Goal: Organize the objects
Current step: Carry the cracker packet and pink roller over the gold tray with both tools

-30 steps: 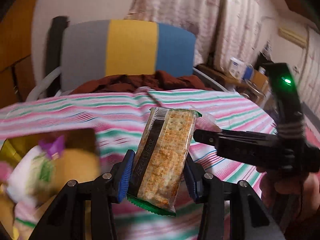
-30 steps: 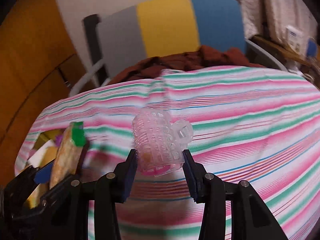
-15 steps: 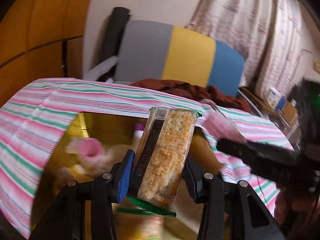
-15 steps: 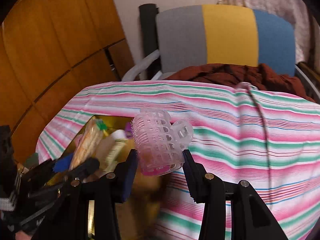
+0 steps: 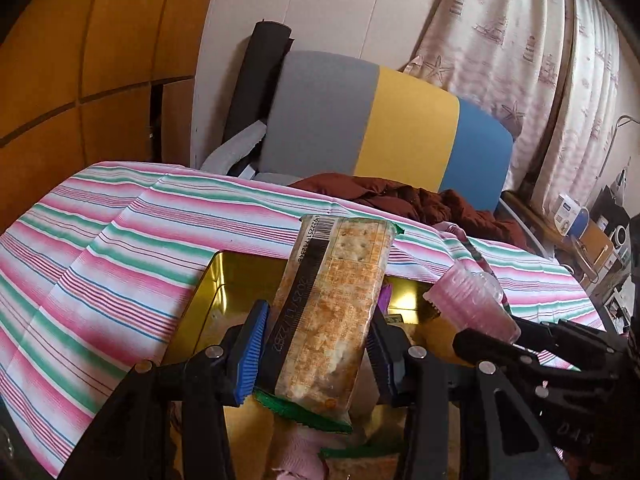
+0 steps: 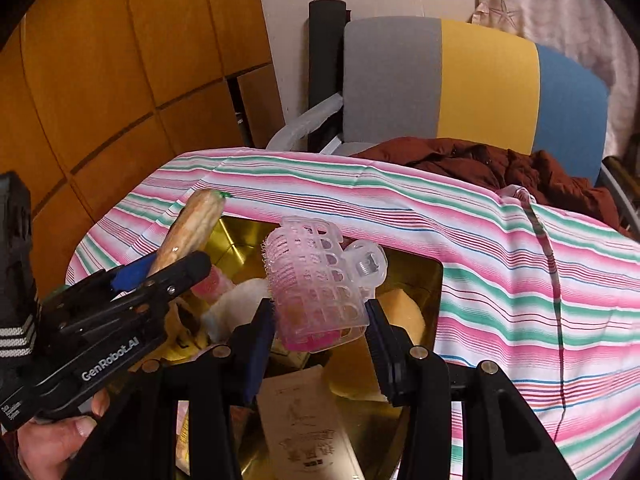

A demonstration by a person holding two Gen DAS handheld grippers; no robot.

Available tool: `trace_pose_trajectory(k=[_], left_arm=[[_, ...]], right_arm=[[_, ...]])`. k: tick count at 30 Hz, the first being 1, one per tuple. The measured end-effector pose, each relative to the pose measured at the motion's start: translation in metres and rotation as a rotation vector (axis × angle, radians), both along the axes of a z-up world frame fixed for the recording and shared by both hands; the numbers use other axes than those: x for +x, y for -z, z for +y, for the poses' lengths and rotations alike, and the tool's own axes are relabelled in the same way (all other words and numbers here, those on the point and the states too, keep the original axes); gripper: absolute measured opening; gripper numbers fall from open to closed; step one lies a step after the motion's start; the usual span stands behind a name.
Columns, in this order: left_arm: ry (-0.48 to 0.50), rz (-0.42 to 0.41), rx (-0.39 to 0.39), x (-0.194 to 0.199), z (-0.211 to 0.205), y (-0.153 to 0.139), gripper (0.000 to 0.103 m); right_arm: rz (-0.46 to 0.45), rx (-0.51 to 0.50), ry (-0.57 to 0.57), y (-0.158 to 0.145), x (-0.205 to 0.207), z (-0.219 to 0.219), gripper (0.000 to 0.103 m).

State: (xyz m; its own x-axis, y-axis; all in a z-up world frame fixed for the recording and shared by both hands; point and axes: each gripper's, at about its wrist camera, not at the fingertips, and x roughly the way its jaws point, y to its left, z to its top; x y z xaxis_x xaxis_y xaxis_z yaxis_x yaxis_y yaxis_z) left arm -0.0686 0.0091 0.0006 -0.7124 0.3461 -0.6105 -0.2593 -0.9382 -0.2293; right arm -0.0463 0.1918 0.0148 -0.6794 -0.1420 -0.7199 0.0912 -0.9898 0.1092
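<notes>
Nearest, the left gripper (image 5: 316, 354) pinches a cracker packet (image 5: 334, 308) upright between its blue pads, and the right gripper (image 6: 320, 330) pinches a pink hair roller (image 6: 316, 286); both loads hang just above the open gold tin (image 6: 420, 270). The tin already holds several things, a yellow sponge-like piece (image 6: 404, 312) and a printed sachet (image 6: 308, 424) among them, so the sorting looks well along, with these two items yet to be released. Beyond it, the far stretch of striped tablecloth (image 6: 520, 248) shows nothing left to collect, and a tricolour chair (image 6: 460, 80) stands behind.
</notes>
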Motion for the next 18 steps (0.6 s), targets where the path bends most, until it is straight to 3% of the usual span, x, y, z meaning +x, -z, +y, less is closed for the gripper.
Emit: trace_pose_trajectory(k=[18], left_arm=[[0.019,-0.073,-0.012,-0.026,0.007,-0.003,0.047]], right_arm=[[-0.005,0.011,0.025,-0.003,-0.003,-0.002,0.045]])
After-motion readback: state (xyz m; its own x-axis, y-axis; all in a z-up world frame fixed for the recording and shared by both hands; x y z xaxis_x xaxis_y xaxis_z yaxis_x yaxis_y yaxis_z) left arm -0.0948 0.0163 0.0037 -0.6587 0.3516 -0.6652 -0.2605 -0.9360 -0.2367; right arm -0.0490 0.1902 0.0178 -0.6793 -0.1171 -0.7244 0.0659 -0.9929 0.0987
